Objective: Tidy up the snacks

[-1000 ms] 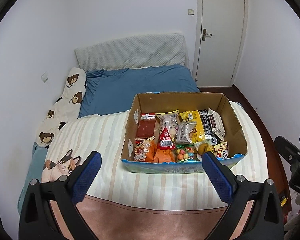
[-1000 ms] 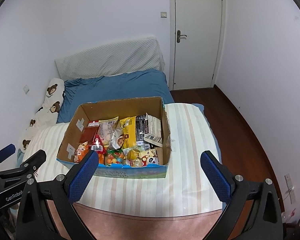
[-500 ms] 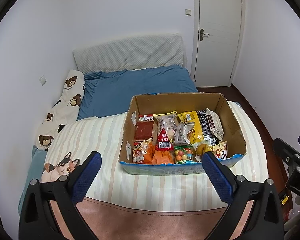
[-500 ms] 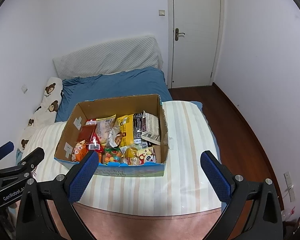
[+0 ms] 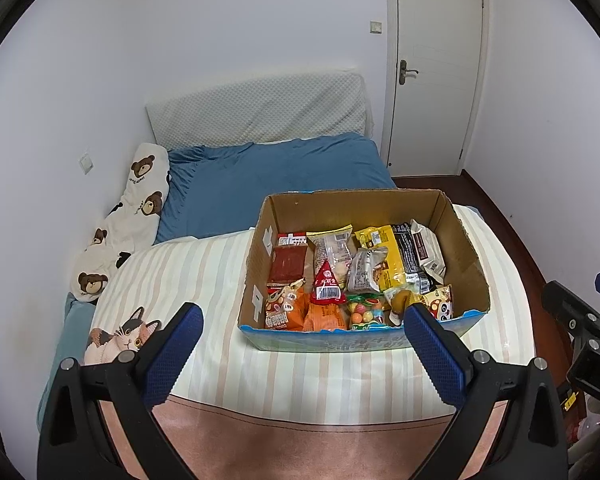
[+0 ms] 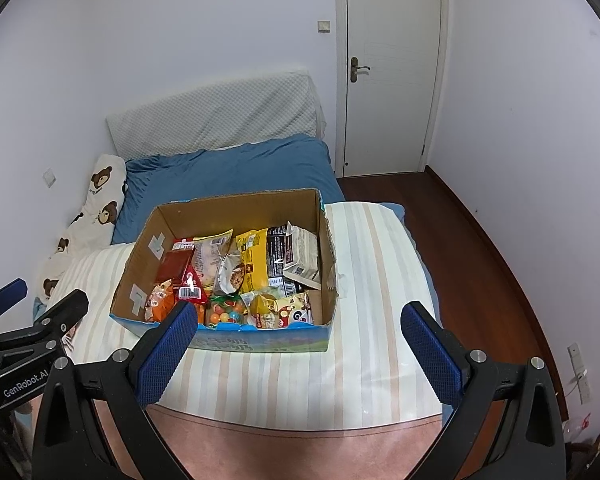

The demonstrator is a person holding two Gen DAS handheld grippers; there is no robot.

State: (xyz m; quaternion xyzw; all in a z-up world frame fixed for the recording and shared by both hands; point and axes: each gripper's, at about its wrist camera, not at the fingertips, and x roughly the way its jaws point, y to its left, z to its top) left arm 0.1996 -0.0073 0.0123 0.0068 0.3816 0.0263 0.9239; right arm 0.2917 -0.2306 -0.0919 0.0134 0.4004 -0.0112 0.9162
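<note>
An open cardboard box stands on the striped blanket, packed with several snack packets. Among them are a red triangular pouch, a yellow bag, orange packets, a gumball bag and a panda-print pack. My left gripper hovers in front of the box, open and empty. My right gripper hangs at the box's near right, also open and empty. Neither touches the box.
The striped blanket with a cat print covers the near half of the bed. Behind it lie a blue sheet, a bear-print pillow and a quilted headboard cushion. To the right are wooden floor and a closed white door.
Both views have drifted slightly, so the box sits a little further left in each. Both grippers stay wide open and the snacks have not moved.
</note>
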